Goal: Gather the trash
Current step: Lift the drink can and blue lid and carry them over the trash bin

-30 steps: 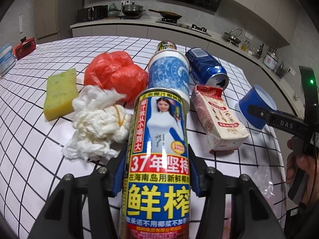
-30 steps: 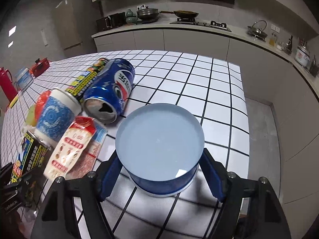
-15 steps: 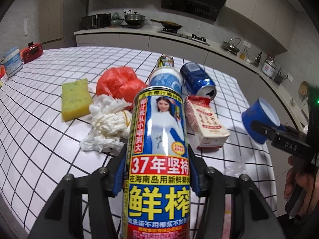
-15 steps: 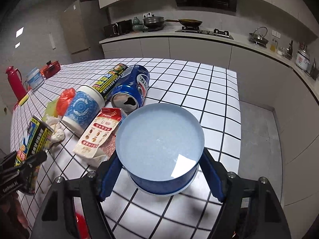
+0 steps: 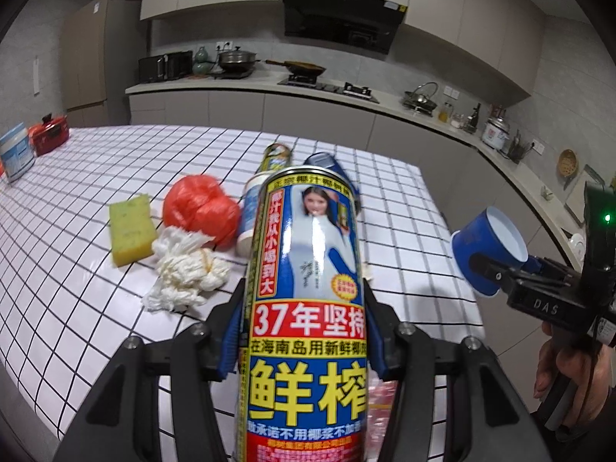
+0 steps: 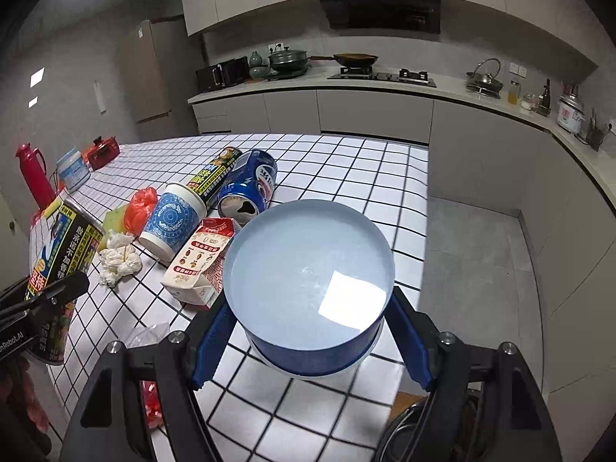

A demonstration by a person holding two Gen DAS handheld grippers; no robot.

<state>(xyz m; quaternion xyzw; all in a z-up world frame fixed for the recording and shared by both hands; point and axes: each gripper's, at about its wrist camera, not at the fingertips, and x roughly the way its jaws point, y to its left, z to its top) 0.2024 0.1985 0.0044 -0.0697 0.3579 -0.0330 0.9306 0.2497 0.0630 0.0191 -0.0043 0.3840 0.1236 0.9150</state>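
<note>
Two pieces of trash lifted off the table, most still to collect.

The coconut-juice can (image 5: 308, 308) is clamped between the left gripper (image 5: 304, 331) pads above the table's near edge; the blue paper cup (image 6: 308, 288) is pinched by the right gripper (image 6: 308, 342) at the near right. Left on the tiled table (image 6: 346, 161): milk carton (image 6: 200, 261), patterned cup (image 6: 173, 219), blue can (image 6: 250, 184), second juice can (image 6: 215, 171), tissue wad (image 5: 184, 273), red bag (image 5: 200, 208), sponge (image 5: 131, 227).

I see a home kitchen; range hood (image 6: 379, 2) above gas hob (image 6: 383, 75); grey cabinets (image 6: 369, 115); fridge (image 6: 144, 73).
</note>
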